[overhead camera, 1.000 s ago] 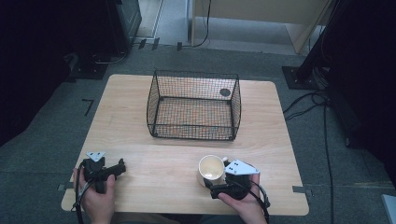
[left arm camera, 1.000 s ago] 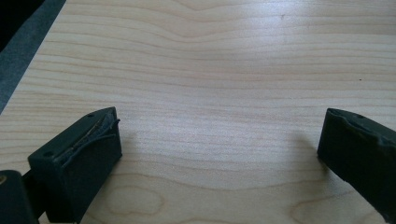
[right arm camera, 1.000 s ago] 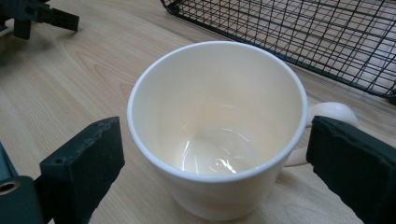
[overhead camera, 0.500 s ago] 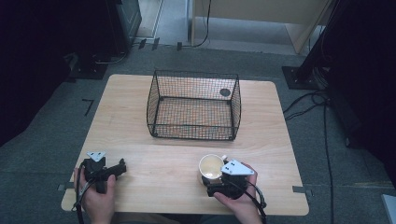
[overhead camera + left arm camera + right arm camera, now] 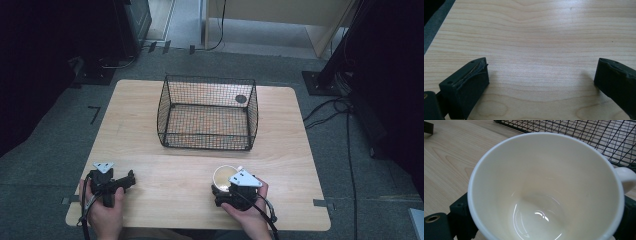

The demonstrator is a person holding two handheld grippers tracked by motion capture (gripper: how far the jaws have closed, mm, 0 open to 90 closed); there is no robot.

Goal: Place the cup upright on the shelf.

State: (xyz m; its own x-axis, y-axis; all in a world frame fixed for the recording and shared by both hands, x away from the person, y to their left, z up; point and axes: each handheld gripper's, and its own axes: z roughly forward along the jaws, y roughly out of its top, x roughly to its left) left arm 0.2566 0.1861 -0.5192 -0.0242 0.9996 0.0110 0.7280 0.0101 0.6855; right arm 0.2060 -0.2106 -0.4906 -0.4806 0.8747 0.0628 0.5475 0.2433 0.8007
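Right gripper [image 5: 226, 186] pinching a white mug [image 5: 224, 176] at the near right of the table [image 5: 280, 150]; left gripper [image 5: 131, 179] idle, jaws spread.

Mug: cream-white, empty, mouth up and tipped a bit toward the gripper's camera, so its axis is roughly upright, slightly tilted. In the right gripper view the mug [image 5: 546, 187] sits between the black jaws, one on each side of its wall, handle [image 5: 625, 178] sticking out to that view's right. It's well short of the wire basket [image 5: 207, 112], which stands mid-table. Can't tell if the mug base touches the wood. Right hand [image 5: 247, 212] comes in from the near edge, wrapped around the gripper body. Left hand [image 5: 105, 210] rests at the near left corner, gripper lying low over the wood, pointing right; in the left gripper view the left gripper [image 5: 541, 75] has bare table between its wide-apart jaws.
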